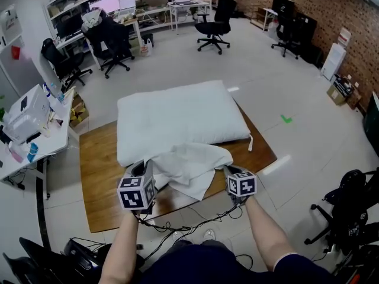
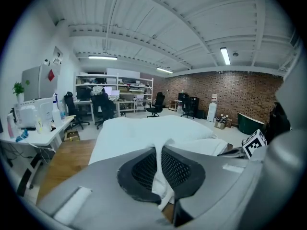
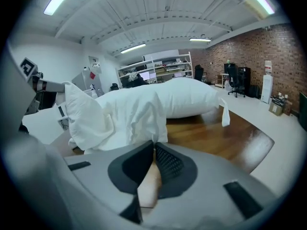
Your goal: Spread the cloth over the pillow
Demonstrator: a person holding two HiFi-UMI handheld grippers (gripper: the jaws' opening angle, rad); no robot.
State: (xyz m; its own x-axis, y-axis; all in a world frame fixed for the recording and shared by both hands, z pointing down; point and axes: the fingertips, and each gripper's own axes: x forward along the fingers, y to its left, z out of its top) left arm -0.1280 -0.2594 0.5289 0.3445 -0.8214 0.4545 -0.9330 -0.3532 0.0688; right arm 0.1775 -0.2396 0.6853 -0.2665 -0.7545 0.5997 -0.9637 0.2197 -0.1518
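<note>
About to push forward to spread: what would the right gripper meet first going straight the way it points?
The right gripper meets the bunched cloth pinched at its tips first; the pillow probably lies just behind, depth unclear.

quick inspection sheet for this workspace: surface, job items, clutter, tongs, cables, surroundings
surface: brown wooden board on the grey floor, carrying the pillow and cloth
job's things: large white pillow lies flat; crumpled white cloth is bunched over its near edge, not yet spread
clutter: nothing seen on the board
grippers: left tongs shut on the cloth; right tongs shut on the cloth's edge
cables: black cables trail on the floor at the board's near edge
surroundings: black office chairs, white desks, red brick wall
</note>
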